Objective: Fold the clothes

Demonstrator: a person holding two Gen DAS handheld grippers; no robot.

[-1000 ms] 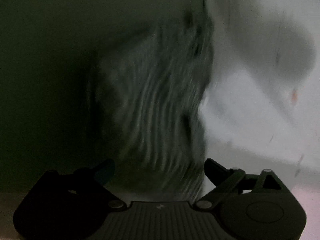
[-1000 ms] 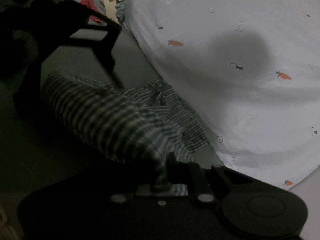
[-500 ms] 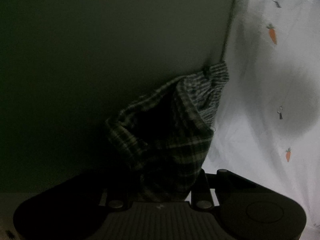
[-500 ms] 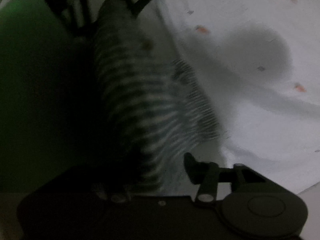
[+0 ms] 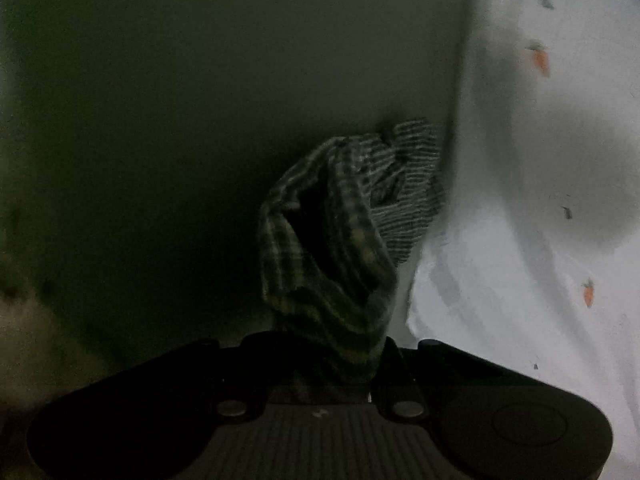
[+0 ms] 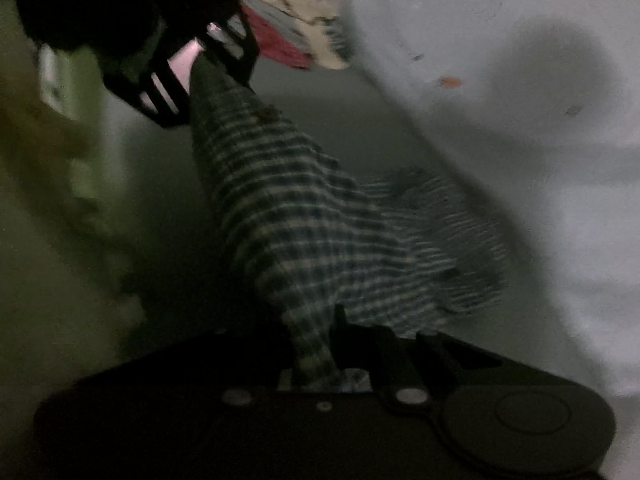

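Observation:
A small checked garment [image 5: 332,240] hangs bunched from my left gripper [image 5: 332,360], whose jaws are closing with the cloth pinched between them. In the right wrist view the same checked garment [image 6: 288,208] stretches in a taut band from my right gripper [image 6: 320,344] up to the left gripper [image 6: 200,68] at the top left. The right jaws are also closing on a bunched end of the cloth. The garment's lower part droops to the right, just above the dark surface [image 5: 200,120]. The scene is dim and partly blurred.
A white sheet with small carrot prints [image 5: 540,200] covers the right side, its edge right beside the garment. A pile of other clothes [image 6: 292,32], cream and red, lies at the far end behind the left gripper.
Both grippers have closed on the checked garment and risen with it. It lay crumpled on the surface a second ago and now hangs stretched between them.

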